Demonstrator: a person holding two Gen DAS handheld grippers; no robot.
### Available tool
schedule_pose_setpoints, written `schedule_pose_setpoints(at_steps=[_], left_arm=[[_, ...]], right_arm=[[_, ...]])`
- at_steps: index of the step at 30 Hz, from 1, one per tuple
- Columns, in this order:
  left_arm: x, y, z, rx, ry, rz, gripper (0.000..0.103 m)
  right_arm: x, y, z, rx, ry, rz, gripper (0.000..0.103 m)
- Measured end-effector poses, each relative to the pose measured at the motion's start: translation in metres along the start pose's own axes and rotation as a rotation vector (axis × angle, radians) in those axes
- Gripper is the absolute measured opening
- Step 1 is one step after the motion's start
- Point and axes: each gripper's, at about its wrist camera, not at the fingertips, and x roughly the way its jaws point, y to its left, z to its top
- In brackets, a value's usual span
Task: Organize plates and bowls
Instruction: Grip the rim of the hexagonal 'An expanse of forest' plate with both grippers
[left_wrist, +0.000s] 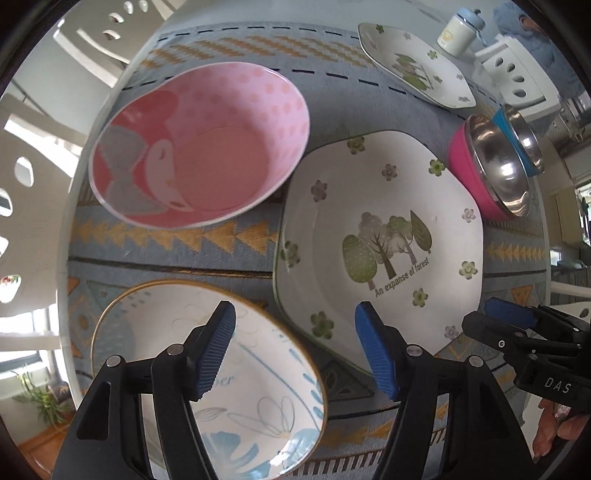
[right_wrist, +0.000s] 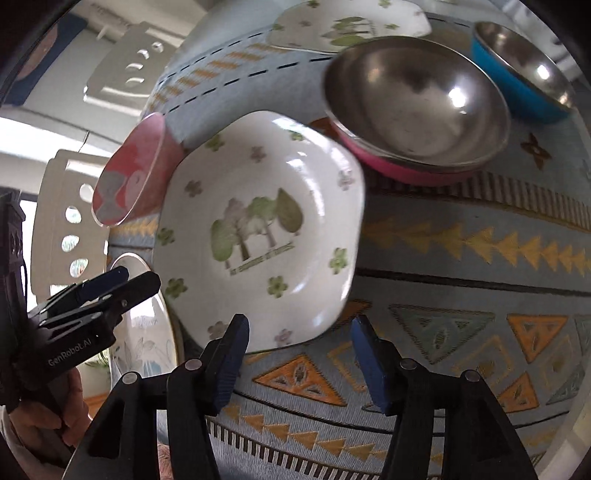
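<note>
Left wrist view: left claw (left_wrist: 295, 347) agape, empty, above blue-flower plate (left_wrist: 258, 387); forest plate (left_wrist: 376, 236) at 1 o'clock, pink bowl (left_wrist: 199, 144) at 11.

Right wrist view: right claw (right_wrist: 299, 354) agape, empty; forest plate (right_wrist: 258, 225) at 12. Judgement: centre jaws over one rim before closing.

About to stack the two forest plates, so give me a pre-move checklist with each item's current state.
1. Left tongs empty: ok, open, nothing between the pads.
2. Right tongs empty: ok, open over the tablecloth.
3. Near forest plate free to lift: ok, nothing on it, rim exposed.
4. Far forest plate clear as a stacking spot: ok, nothing on it.
5. Neighbours clear of the near plate: cannot tell; pink bowl and pink-sided steel bowl sit close to its rim.
6. Flower plate below the left tongs untouched: ok.
</note>
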Motion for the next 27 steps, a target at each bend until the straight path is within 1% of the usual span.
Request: schedule_pose_setpoints(at_steps=[4, 7, 14, 18, 20, 21, 23, 25, 26, 27], left_arm=[[0.014, -0.006, 0.011, 0.016, 0.034, -0.001, 0.066], [0.020, -0.012, 0.018, 0.042, 0.037, 0.004, 0.066], [0.048, -0.019, 0.032, 0.055, 0.097, -0.002, 0.066], [0.060, -0.021, 0.042, 0.058, 0.111, 0.004, 0.066], [0.064, -0.021, 0.049, 0.050, 0.112, -0.012, 0.068], [0.066, -0.021, 0.052, 0.043, 0.111, -0.023, 0.068], [0.069, -0.020, 0.058, 0.036, 0.104, -0.033, 0.069], [0.071, -0.021, 0.066, 0.036, 0.101, -0.029, 0.072], [0.073, -0.022, 0.069, 0.037, 0.099, -0.029, 0.072], [0.074, -0.023, 0.071, 0.038, 0.097, -0.030, 0.072]], right_arm=[[0.006, -0.012, 0.002, 0.033, 0.012, 0.003, 0.056], [0.011, -0.018, 0.010, 0.057, 0.011, 0.010, 0.056], [0.029, -0.013, 0.022, 0.045, 0.018, 0.008, 0.056], [0.036, -0.009, 0.030, 0.032, 0.005, 0.006, 0.056], [0.036, -0.008, 0.033, 0.032, -0.014, 0.005, 0.056], [0.036, -0.007, 0.035, 0.033, -0.018, 0.006, 0.058], [0.039, -0.003, 0.040, 0.026, -0.030, 0.004, 0.059], [0.041, 0.001, 0.043, 0.013, -0.037, 0.016, 0.065], [0.041, 0.002, 0.044, 0.008, -0.037, 0.027, 0.072], [0.042, 0.004, 0.044, 0.002, -0.036, 0.026, 0.074]])
